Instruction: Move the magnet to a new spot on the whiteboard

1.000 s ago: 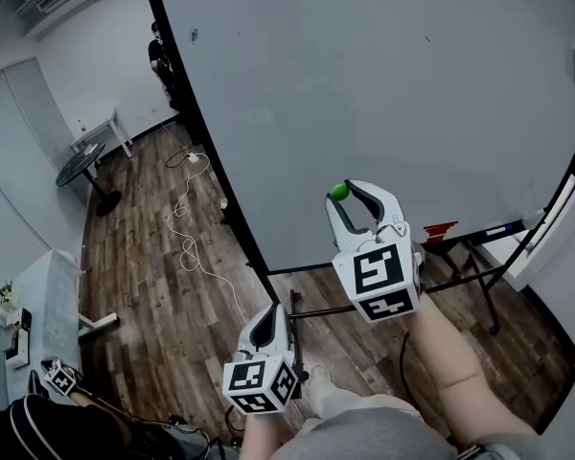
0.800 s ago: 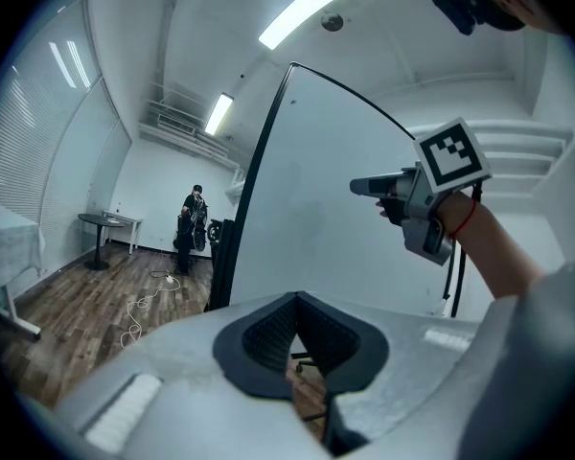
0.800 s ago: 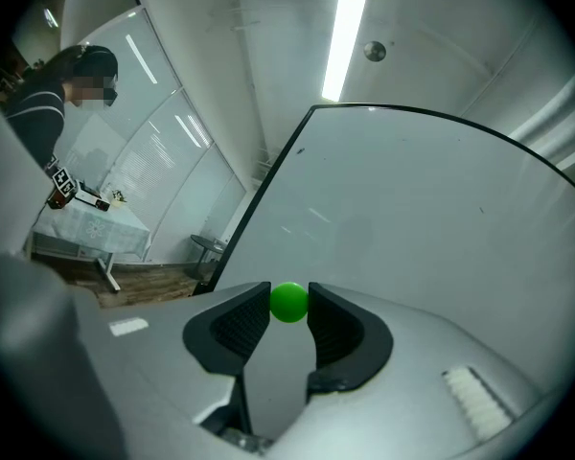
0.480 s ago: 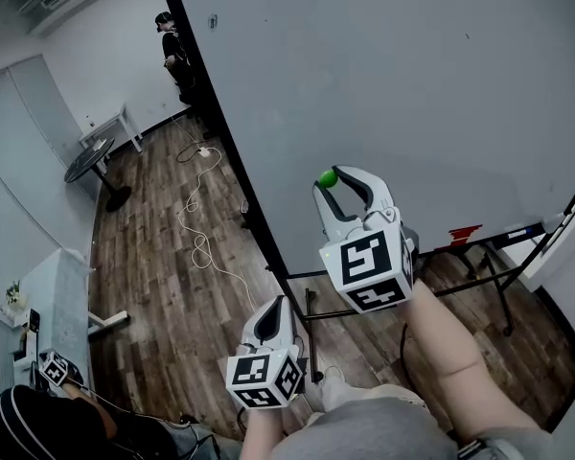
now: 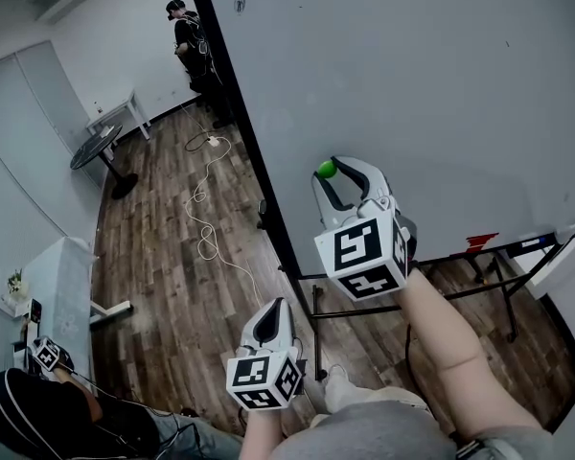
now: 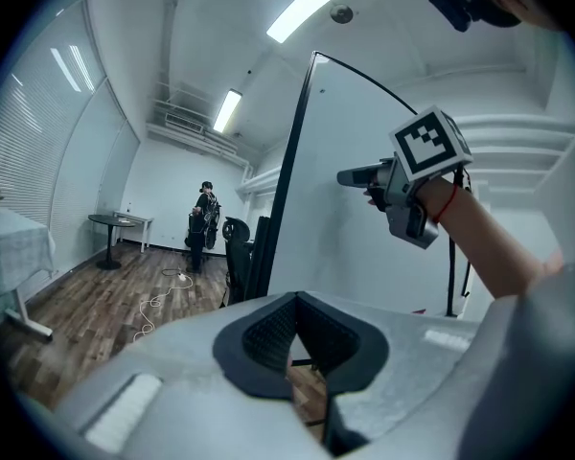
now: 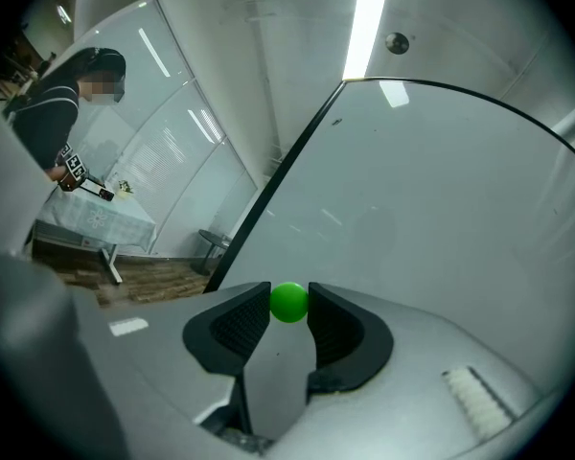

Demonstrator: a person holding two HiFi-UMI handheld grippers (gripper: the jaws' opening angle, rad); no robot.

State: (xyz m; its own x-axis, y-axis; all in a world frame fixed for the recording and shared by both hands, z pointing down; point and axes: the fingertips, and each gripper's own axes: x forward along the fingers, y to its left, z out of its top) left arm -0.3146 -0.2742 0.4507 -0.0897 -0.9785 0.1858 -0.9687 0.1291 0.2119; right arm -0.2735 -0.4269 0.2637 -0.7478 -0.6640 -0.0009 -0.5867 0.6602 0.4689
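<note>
White, glossy whiteboard [image 5: 412,84], black-framed, fills my view above a brown plank floor [image 5: 172,286].
A person [image 5: 190,41] stands past its left edge, with a white cable [image 5: 209,247] snaking nearby. My right gripper [image 5: 345,169] pinches the round green magnet [image 5: 326,169] near the board's lower left, perhaps touching it. My left gripper [image 5: 271,312] hangs low, jaws pressed together, empty.

Right tool [image 5: 328,169] clamped, left tool [image 5: 273,307] closed

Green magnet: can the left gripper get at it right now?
Probably not: the right gripper has its jaws shut on the magnet by the whiteboard, while the left gripper hangs lower, apart from it.
</note>
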